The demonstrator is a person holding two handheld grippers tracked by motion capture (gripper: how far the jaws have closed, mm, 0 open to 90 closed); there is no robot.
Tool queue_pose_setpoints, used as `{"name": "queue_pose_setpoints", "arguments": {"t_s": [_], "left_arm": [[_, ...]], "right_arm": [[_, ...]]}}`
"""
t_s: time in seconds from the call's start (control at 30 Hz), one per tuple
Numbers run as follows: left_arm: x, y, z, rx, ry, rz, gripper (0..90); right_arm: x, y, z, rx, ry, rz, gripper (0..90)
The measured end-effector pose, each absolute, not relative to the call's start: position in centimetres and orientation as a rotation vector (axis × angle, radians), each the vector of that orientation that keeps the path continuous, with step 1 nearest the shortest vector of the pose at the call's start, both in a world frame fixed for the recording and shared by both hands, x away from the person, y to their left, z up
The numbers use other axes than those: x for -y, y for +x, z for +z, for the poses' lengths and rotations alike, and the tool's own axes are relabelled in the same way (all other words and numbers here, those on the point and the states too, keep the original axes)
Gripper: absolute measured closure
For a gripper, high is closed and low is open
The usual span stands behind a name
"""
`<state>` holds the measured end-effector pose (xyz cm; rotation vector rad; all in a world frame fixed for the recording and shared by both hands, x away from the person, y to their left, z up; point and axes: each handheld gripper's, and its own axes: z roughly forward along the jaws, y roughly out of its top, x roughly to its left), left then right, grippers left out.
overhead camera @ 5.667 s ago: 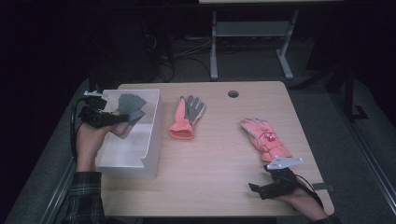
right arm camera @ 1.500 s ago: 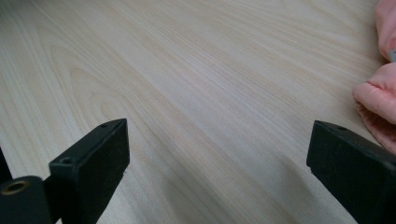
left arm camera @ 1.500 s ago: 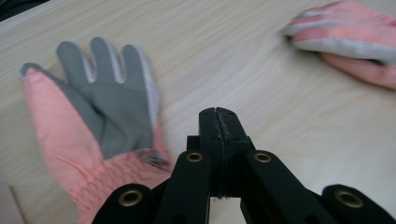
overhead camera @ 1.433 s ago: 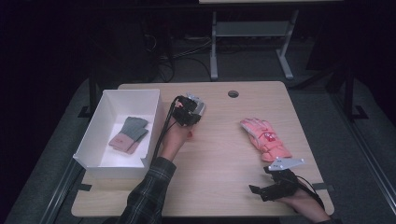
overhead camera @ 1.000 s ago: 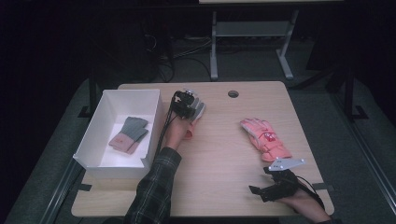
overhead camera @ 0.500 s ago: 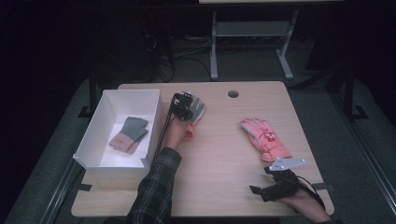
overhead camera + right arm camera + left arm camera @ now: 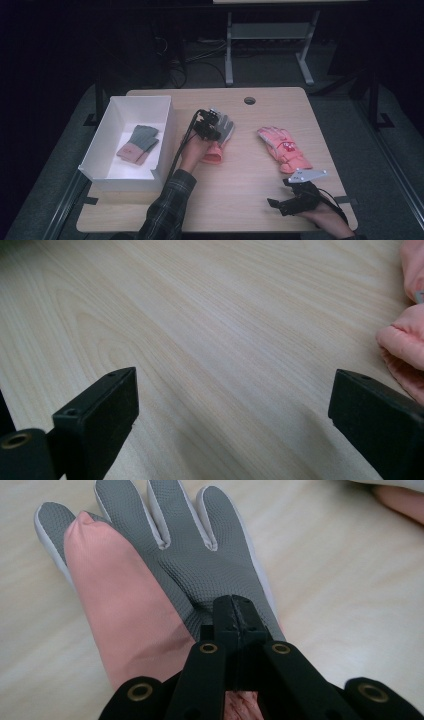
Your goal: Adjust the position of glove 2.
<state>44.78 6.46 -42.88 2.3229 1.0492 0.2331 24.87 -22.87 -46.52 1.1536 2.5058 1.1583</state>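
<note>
A glove with a grey textured palm (image 7: pixel 227 130) and a pink flap and cuff lies at the middle of the wooden table (image 7: pixel 235 200). My left gripper (image 7: pixel 214 131) is low over it, held by a hand in a plaid sleeve. In the left gripper view the jaws meet, shut (image 7: pixel 235 611) at the base of the glove's palm (image 7: pixel 200 555), pinching it. A second, all-pink glove (image 7: pixel 282 147) lies to the right. My right gripper (image 7: pixel 279 194) rests near the front right edge, open (image 7: pixel 235 405) over bare wood, with the pink glove (image 7: pixel 407 335) off to its right.
A white box (image 7: pixel 167 135) stands at the left of the table, with a folded grey and pink glove (image 7: pixel 139 144) inside. A round cable hole (image 7: pixel 249 100) sits near the far edge. Dark floor, cables and a frame's legs lie beyond.
My left gripper has come lower and toward the near side, and the grey-palmed glove has slid along with it. The right gripper has stayed put.
</note>
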Motion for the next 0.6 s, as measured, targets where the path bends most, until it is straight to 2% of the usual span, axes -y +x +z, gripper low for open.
{"name": "queue_pose_setpoints", "arguments": {"t_s": [0.2, 0.33, 0.6], "left_arm": [[-5.0, 41.6, -43.0, -0.97, 2.335, 0.172, 89.8], [-4.7, 40.8, -42.6, -0.929, 2.343, 0.156, 89.8], [-7.3, 40.1, -41.1, -0.911, 2.422, 0.177, 89.8]], "right_arm": [[22.7, 24.8, -46.5, -2.509, 1.157, 1.153, 5.5], [22.7, 24.8, -46.5, -2.507, 1.147, 1.149, 5.5], [22.9, 24.8, -46.4, -2.496, 1.159, 1.15, 5.5]]}}
